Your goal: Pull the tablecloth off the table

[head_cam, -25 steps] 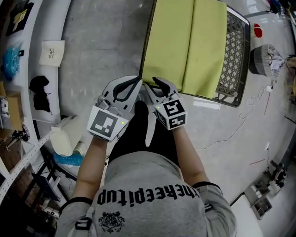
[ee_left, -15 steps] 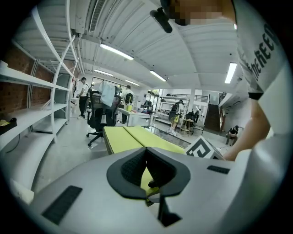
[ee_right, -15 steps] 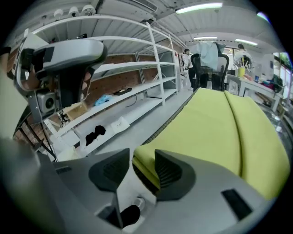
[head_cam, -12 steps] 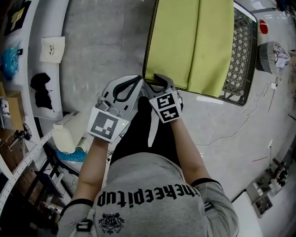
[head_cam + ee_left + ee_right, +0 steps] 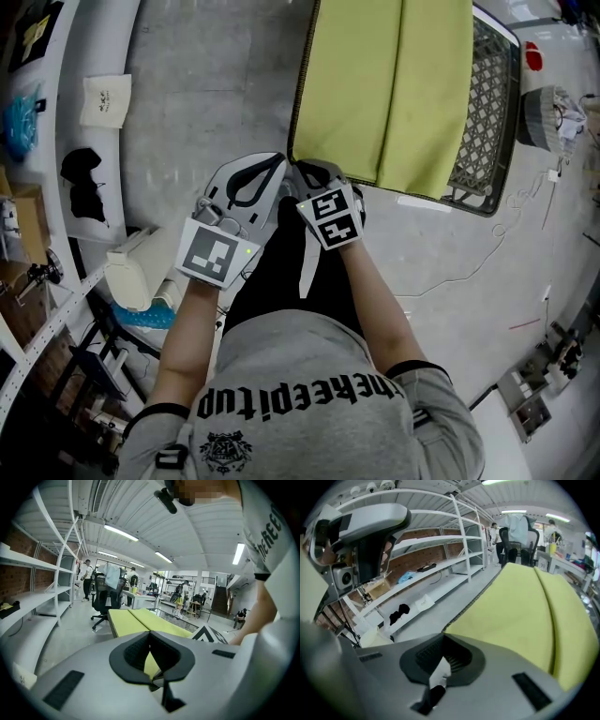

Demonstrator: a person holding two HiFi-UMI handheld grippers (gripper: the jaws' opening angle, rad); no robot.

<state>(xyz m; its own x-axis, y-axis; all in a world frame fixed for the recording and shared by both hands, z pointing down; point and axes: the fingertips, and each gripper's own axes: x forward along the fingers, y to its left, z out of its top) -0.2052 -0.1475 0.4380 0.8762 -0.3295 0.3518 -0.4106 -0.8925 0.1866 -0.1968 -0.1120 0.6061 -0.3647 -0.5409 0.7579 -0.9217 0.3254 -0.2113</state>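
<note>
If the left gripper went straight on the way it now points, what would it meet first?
The yellow tablecloth. The left gripper is shut on its near corner, so it would probably push into the cloth lying ahead, though depth is unclear.

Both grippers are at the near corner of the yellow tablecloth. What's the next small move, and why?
Probably draw both grippers back toward your body. The left gripper is shut on the tablecloth corner, the right gripper is closing beside it on a pale sliver, and the tablecloth lies on the table.
</note>
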